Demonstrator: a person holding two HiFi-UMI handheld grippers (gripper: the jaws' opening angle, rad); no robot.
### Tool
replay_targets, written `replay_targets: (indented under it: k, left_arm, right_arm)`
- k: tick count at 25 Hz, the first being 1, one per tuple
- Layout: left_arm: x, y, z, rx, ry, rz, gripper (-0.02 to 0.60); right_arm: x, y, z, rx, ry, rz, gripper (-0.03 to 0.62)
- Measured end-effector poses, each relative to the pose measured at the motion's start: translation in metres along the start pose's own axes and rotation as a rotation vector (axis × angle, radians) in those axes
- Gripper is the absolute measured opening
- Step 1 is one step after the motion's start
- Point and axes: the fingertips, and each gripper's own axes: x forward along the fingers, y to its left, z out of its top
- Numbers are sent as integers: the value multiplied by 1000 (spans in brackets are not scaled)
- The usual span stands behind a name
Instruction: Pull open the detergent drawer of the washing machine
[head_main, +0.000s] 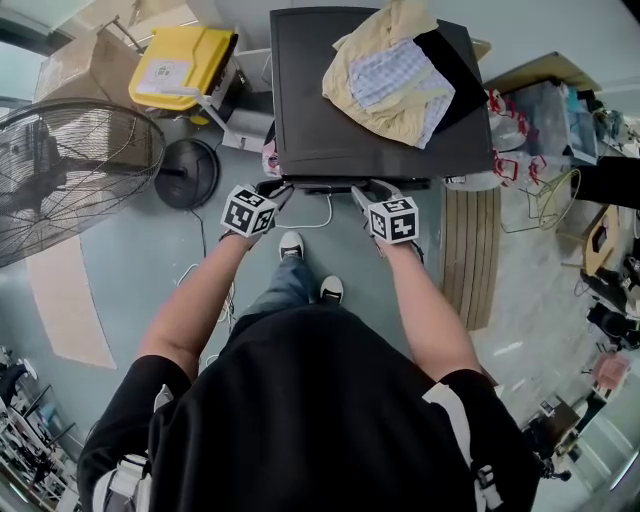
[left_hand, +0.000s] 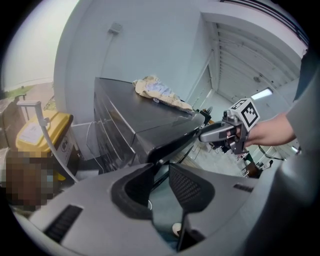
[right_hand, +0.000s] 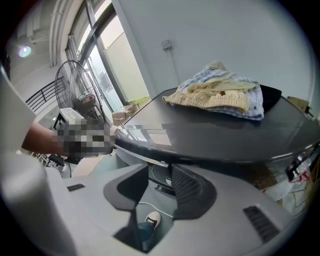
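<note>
The head camera is looking steeply down from above and in front of the washing machine (head_main: 370, 100), taking in its whole top. The camera on the left gripper (head_main: 272, 190) is sitting close at the machine's front left corner, facing along the front edge towards the right gripper (left_hand: 202, 135). The right gripper's camera is sitting close at that edge, facing across the top. All three are sharing the heap of clothes (head_main: 395, 75) on the machine

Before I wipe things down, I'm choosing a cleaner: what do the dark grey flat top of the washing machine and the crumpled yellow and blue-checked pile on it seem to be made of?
Dark grey washing machine top: smooth painted metal or hard plastic, with a semi-gloss finish; window light reflects in it. Crumpled yellow and blue-checked pile: soft matte fabric, perhaps cotton; it folds and drapes.
</note>
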Motion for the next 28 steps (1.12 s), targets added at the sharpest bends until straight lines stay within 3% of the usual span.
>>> replay_targets:
  k: [28]
  left_arm:
    - [-10, -28, -26, -66, 21, -24, 97]
  right_arm:
    - [-21, 12, -30, 68, 18, 72, 140]
